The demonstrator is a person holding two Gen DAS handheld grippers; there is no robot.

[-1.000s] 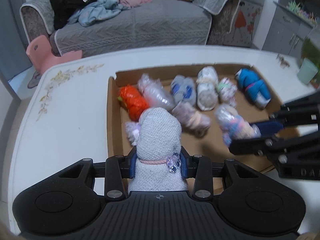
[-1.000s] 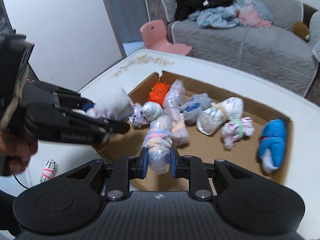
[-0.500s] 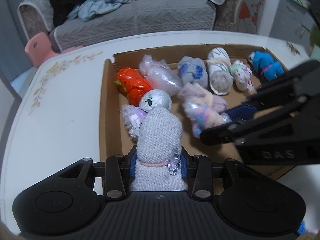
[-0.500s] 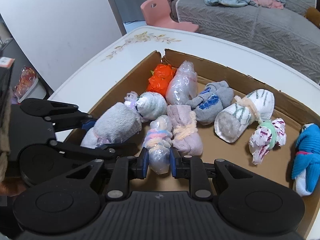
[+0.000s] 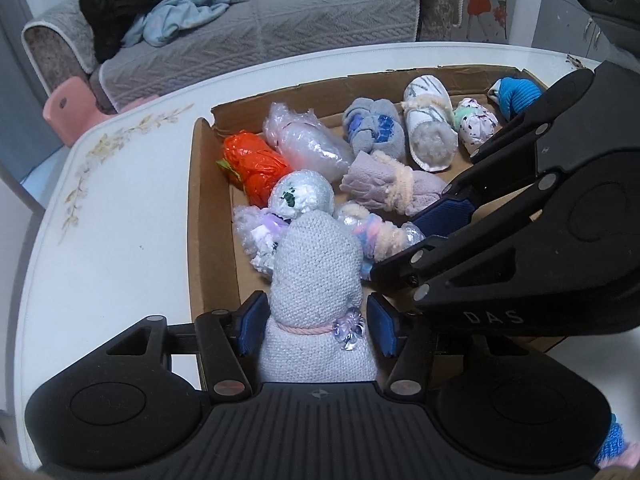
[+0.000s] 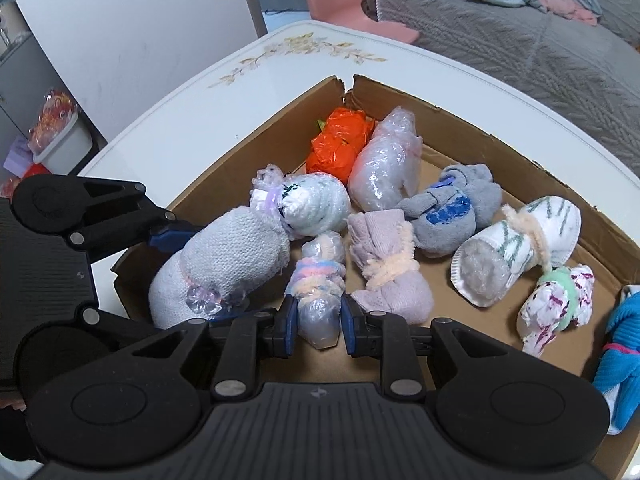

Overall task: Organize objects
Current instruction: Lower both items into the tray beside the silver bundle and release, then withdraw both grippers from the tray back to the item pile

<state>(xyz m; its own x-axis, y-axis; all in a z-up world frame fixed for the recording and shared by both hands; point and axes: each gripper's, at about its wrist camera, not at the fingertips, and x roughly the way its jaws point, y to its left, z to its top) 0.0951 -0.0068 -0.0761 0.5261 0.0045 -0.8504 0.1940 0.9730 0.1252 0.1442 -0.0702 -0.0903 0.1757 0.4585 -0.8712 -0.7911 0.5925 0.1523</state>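
Observation:
A shallow cardboard box (image 5: pixel 208 216) (image 6: pixel 472 128) on a white table holds several tied bundles. My left gripper (image 5: pixel 316 326) has its jaws spread a little wider than a grey knit bundle (image 5: pixel 316 276) (image 6: pixel 228 260) with a pink band, which lies in the box's near left corner. My right gripper (image 6: pixel 318 318) is shut on a clear plastic bundle (image 6: pixel 320 280) (image 5: pixel 380 236) with pastel bands, low in the box beside the knit one. An orange bundle (image 5: pixel 256 164), a bubble-wrap ball (image 5: pixel 300 196) and a mauve cloth bundle (image 5: pixel 392 188) lie just beyond.
A blue sock bundle (image 6: pixel 620 340) lies at the box's right end. The white table (image 5: pixel 112 208) has a floral edge. A grey sofa (image 5: pixel 260 28) with clothes and a pink chair (image 6: pixel 352 16) stand beyond. A white bin (image 6: pixel 60 140) sits on the floor at left.
Both grippers came down into the box with their bundles. The left jaws have opened off the grey knit bundle, which now rests in the corner. The right stays shut on its bundle.

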